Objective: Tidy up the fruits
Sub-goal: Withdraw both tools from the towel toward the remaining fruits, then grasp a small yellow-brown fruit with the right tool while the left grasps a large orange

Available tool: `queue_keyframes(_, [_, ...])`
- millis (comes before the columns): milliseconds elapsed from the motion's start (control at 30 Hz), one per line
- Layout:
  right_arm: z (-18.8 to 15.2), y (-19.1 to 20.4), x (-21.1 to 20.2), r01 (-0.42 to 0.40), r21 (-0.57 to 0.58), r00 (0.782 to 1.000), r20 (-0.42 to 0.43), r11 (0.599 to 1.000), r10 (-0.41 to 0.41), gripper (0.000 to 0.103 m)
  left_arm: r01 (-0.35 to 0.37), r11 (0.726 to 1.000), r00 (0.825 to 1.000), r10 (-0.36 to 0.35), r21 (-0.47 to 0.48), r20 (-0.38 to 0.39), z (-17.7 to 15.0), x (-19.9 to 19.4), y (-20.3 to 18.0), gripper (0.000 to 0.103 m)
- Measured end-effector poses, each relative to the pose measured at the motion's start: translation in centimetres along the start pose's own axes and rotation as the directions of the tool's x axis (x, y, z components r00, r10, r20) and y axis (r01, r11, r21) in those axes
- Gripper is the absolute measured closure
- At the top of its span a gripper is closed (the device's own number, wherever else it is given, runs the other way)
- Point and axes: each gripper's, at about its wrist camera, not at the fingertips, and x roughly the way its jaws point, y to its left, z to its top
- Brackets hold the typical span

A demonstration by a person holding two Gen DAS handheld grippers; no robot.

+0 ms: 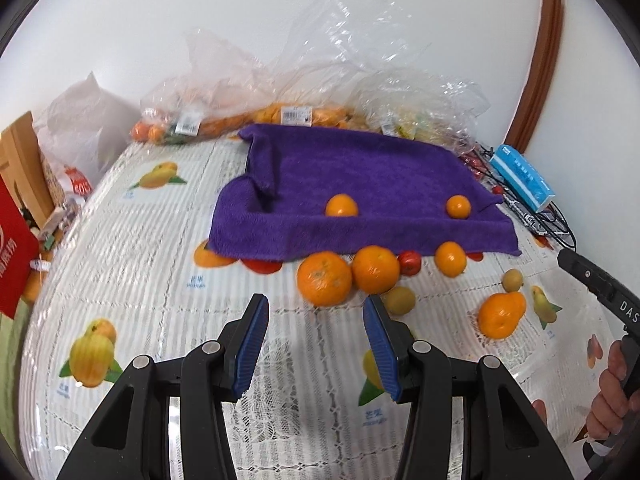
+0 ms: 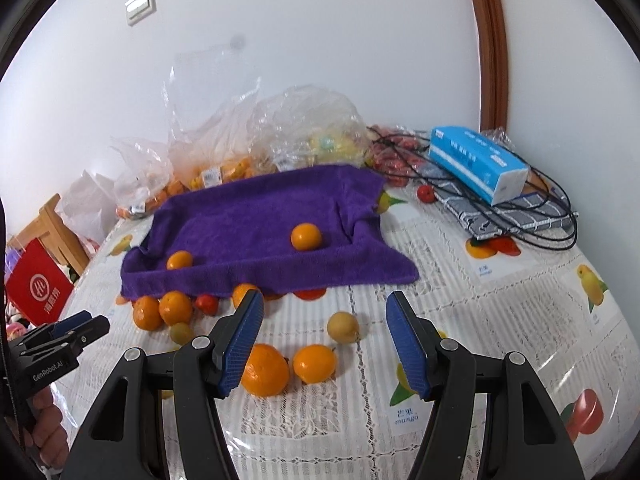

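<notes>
On the purple towel (image 1: 360, 176) rest two oranges (image 1: 341, 205) (possibly tangerines).

Towel (image 1: 360, 184): solid purple, centre of frame.
Oranges (image 1: 324, 278): bright orange, along the towel's lower edge.
Small round fruit (image 2: 343, 327): dull yellow-brown, centre of frame.
Tablecloth (image 1: 160, 280): white lace pattern with printed yellow mangoes and red fruit.
Tissue pack (image 2: 476, 164): light blue and white, upper right.
Gripper pads (image 1: 256, 344): ribbed blue on black arms.
Bag (image 2: 36, 284): red, white logo, left edge.
Door frame (image 2: 490, 40): brown, upper right.
</notes>
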Motion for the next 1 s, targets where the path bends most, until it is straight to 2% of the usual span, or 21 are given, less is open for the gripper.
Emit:
queue_keyframes(167, [-1.0,-0.2,1.3,-0.012,-0.011,0.999,-0.049,1.000,0.011,0.042,0.008,1.000,0.999,-0.009,-0.015,-0.035,-0.4,1.2,0.6,0.056])
queue_keyframes(333, [-2.0,0.1,2.8,0.015,-0.059,0.996,-0.086,0.998,-0.021,0.058,0.008,1.000,0.999,-0.008,-0.014,-0.042,-0.3,1.7,0.7,0.056])
queue_keyframes(400, [-2.1,-0.3,3.4,0.010,-0.048,0.994,-0.104,0.999,-0.015,0.062,0.006,1.000,0.999,-0.006,-0.013,-0.045,-0.2,1.9,0.8,0.056])
queue_keyframes(667, [-1.3,-1.3,5.8,-0.004,0.010,0.990,-0.142,1.000,0.006,0.068,0.001,1.000,0.999,-0.002,-0.027,-0.048,0.3,2.7,0.9,0.056])
queue_keyframes(767, [-1.2,-1.6,6.7,0.000,0.019,0.987,-0.161,1.000,0.003,0.076,0.006,1.000,0.999,-0.008,-0.029,-0.048,0.6,3.0,1.1,0.056])
queue_keyframes(1000, [-1.3,-1.7,8.5,0.007,0.017,0.981,-0.192,1.000,-0.003,0.075,0.001,1.000,0.998,-0.002,-0.008,-0.066,0.8,3.6,0.9,0.056])
